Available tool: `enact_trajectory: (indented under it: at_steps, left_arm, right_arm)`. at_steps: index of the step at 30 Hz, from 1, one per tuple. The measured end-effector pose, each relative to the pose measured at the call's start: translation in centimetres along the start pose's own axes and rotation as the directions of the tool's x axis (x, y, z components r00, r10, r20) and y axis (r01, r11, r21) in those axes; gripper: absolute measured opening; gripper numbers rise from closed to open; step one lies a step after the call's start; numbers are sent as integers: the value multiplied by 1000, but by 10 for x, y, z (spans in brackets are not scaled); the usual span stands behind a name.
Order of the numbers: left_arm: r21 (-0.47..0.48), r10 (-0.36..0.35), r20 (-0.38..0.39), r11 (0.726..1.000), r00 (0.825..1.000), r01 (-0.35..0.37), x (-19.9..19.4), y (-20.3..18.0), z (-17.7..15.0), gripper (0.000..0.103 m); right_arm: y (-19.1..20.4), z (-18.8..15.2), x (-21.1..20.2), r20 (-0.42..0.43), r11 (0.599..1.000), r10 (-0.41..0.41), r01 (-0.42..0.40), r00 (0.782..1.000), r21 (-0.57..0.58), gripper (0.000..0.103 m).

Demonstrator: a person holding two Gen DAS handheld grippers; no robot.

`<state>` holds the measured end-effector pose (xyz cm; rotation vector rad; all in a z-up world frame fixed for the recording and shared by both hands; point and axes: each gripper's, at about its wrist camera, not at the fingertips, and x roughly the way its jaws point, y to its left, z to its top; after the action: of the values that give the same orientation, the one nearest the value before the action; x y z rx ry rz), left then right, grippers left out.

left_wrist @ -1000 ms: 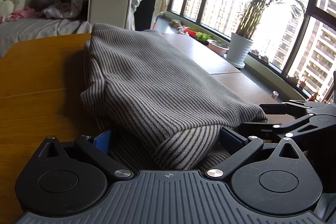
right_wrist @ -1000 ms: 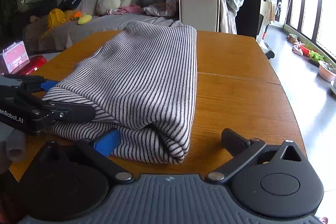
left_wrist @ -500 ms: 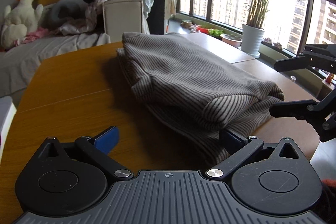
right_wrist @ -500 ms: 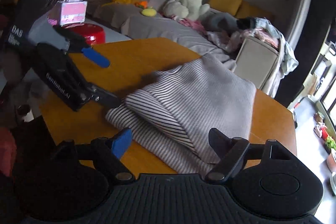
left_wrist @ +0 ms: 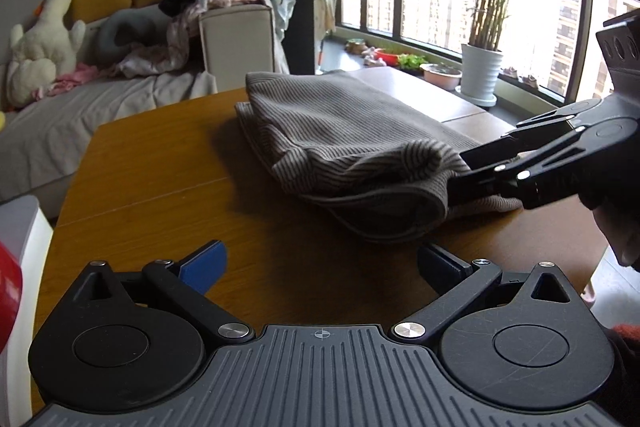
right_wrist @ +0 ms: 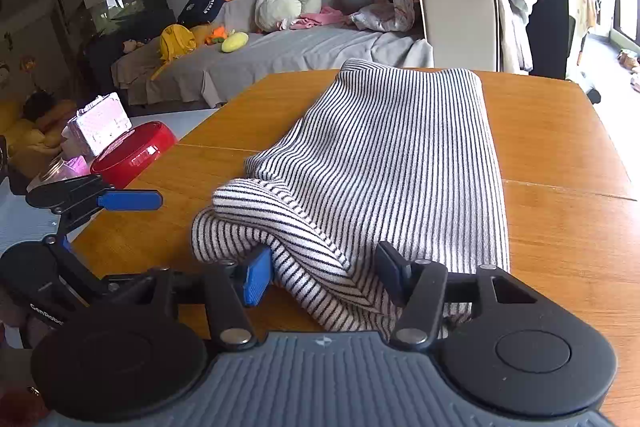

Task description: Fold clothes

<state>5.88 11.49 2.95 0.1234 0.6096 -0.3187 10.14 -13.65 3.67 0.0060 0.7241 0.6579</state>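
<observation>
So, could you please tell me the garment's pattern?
Narrow black-and-white stripes on the sweater; clearest in the right wrist view.

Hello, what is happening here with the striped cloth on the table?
A person is folding a striped garment on a wooden table, with a handheld gripper in each hand. The right gripper has its fingers around the garment's bunched near edge, closing on a fold of it. The left gripper is open and holds nothing; it hovers above bare table beside the garment. The garment lies as a long folded strip, and its near end is rumpled.
</observation>
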Motion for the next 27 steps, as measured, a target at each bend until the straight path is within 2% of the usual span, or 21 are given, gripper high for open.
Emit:
enact_trajectory:
  at_steps: [7, 9, 10, 12, 15, 20, 22, 23, 24, 27]
  left_arm:
    - [44, -19, -35, 999, 999, 21, 34, -19, 5, 103]
    - [56, -4, -46, 998, 999, 7, 47, -26, 8, 103]
    - [57, 8, -50, 998, 999, -5, 54, -29, 10, 103]
    - [14, 9, -49, 1000, 999, -8, 60, -24, 17, 103]
    - [-55, -23, -35, 998, 999, 21, 63, -15, 27, 103]
    - [-89, -51, -24, 995, 998, 48, 63, -7, 37, 103]
    - [-100, -62, -30, 993, 998, 58, 63, -4, 39, 103]
    - [-98, -58, -34, 994, 998, 54, 62, -4, 39, 103]
    - [-96, -54, -38, 994, 998, 51, 61, -4, 38, 103]
    - [-96, -46, -19, 994, 999, 44, 46, 0, 36, 103]
  right_arm:
    - [-3, 1, -10, 10, 1000, -3, 3, 1000, -28, 57]
    - [-1, 0, -20, 36, 997, -34, 37, 999, -70, 62]
    - [7, -5, -26, 82, 978, -105, 117, 991, -171, 65]
    - [21, -22, -31, 158, 896, -202, 247, 967, -368, 80]
    - [29, -39, -24, 162, 833, -198, 253, 967, -492, 82]
    - [38, -39, 16, 186, 735, -261, 320, 947, -597, 81]
    - [40, -31, 26, 187, 713, -274, 330, 943, -618, 52]
    - [40, -25, 27, 163, 729, -263, 306, 951, -612, 40]
    - [41, -20, 27, 152, 739, -263, 300, 953, -603, 36]
    - [44, -15, 21, 147, 735, -259, 294, 955, -611, 31]
